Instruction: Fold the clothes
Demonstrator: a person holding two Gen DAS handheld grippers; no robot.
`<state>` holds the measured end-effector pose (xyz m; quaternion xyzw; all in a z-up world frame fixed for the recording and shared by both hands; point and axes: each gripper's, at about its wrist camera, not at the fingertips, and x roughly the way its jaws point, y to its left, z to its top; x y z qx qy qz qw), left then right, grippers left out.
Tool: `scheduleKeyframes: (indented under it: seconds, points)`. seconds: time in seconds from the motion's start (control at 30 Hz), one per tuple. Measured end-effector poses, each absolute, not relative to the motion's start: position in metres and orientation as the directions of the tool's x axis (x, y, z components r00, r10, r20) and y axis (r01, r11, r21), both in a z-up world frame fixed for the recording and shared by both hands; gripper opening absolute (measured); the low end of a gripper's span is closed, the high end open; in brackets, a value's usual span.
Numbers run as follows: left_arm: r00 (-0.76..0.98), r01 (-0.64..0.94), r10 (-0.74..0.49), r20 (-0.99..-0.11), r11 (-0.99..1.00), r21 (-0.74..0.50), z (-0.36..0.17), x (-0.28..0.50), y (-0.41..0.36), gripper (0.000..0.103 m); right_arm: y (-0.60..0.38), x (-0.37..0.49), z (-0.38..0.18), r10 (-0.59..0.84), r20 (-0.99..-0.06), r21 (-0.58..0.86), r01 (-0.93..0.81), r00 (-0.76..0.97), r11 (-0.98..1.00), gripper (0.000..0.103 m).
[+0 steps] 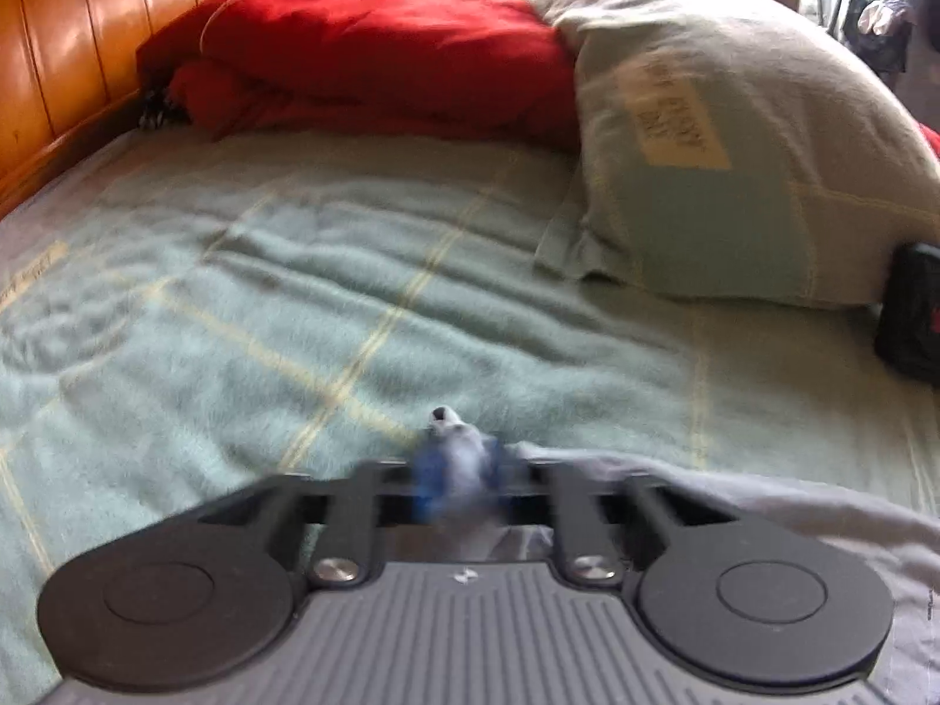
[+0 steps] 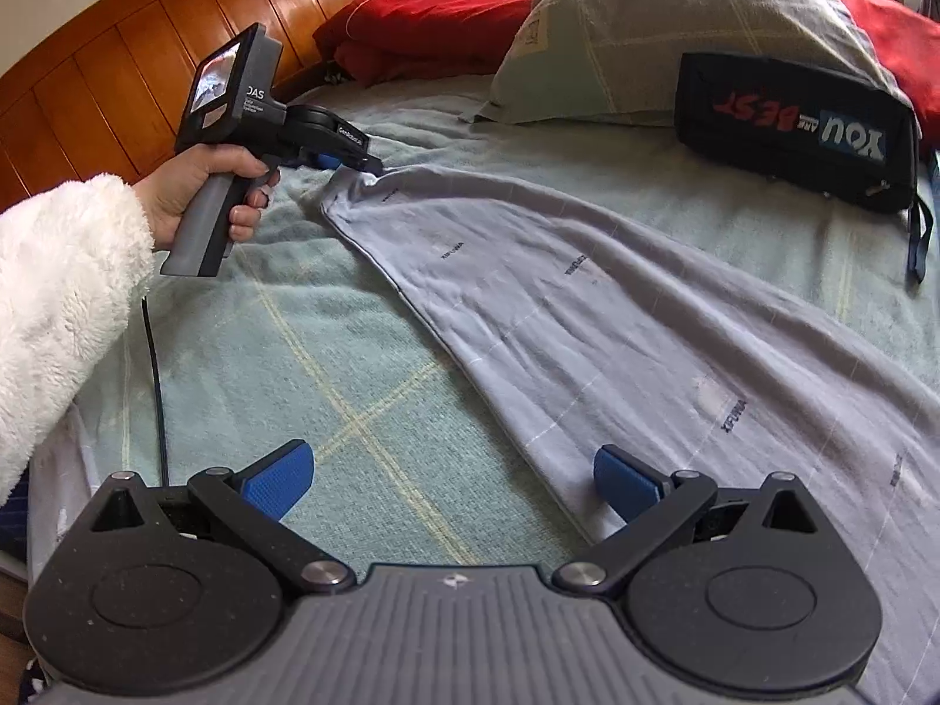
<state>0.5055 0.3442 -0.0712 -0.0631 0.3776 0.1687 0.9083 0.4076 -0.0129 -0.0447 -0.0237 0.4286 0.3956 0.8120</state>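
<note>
Your left tool is closed on a corner of the pale grey garment; a small bunch of cloth sticks out between its blue pads. In the right wrist view you see the same tool from the side, held in your hand with a white fluffy sleeve. Its body carries the letters "DAS" and the word "GenRobot.ai".

Your right tool stands wide, with nothing between its two blue pads. Its right pad rests on the near edge of the garment.

The one garment lies spread on the bed, on a green blanket with pale yellow lines. Small dark words are printed on it in several places, too small to read surely.

There is one black pouch with "YOU ARE BEST" upside down; it is closed, so I cannot tell its contents. It leans on one grey-green pillow, whose label is blurred. Red bedding lies by the wooden headboard.
</note>
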Motion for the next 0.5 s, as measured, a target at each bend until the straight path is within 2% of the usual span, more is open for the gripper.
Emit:
scheduleKeyframes:
  seconds: [0.07,0.1,0.13,0.23,0.3,0.37,0.4,0.5]
  points:
    - [0.715,-0.373,0.301,-0.631,0.928,0.019,-0.063,0.503,0.341,0.008,-0.012,0.406,-0.045,0.618,-0.716,0.291,-0.666,0.325,0.687,0.103]
    - [0.735,-0.393,0.325,-0.595,0.919,0.018,-0.059,0.503,0.339,0.016,-0.012,0.406,-0.045,0.619,-0.716,0.292,-0.667,0.323,0.686,0.103]
    - [0.738,-0.408,0.344,-0.58,0.913,0.022,-0.056,0.504,0.338,0.02,-0.012,0.406,-0.046,0.618,-0.717,0.292,-0.666,0.323,0.687,0.103]
    - [0.674,-0.442,0.396,-0.623,0.893,0.09,-0.055,0.509,0.335,0.04,-0.012,0.407,-0.046,0.616,-0.718,0.293,-0.662,0.325,0.69,0.103]
    - [0.669,-0.438,0.426,-0.609,0.888,0.139,-0.054,0.504,0.328,0.041,-0.013,0.407,-0.046,0.615,-0.718,0.294,-0.659,0.326,0.692,0.103]
    - [0.692,-0.376,0.358,-0.627,0.92,0.11,-0.051,0.499,0.316,0.047,-0.013,0.407,-0.046,0.618,-0.715,0.297,-0.658,0.327,0.692,0.103]
    - [0.701,-0.32,0.293,-0.651,0.944,0.08,-0.051,0.497,0.308,0.051,-0.013,0.407,-0.045,0.62,-0.713,0.298,-0.659,0.327,0.69,0.103]
    - [0.698,-0.123,0.067,-0.712,0.992,-0.028,-0.057,0.495,0.281,0.054,-0.013,0.405,-0.042,0.627,-0.707,0.299,-0.665,0.328,0.685,0.103]
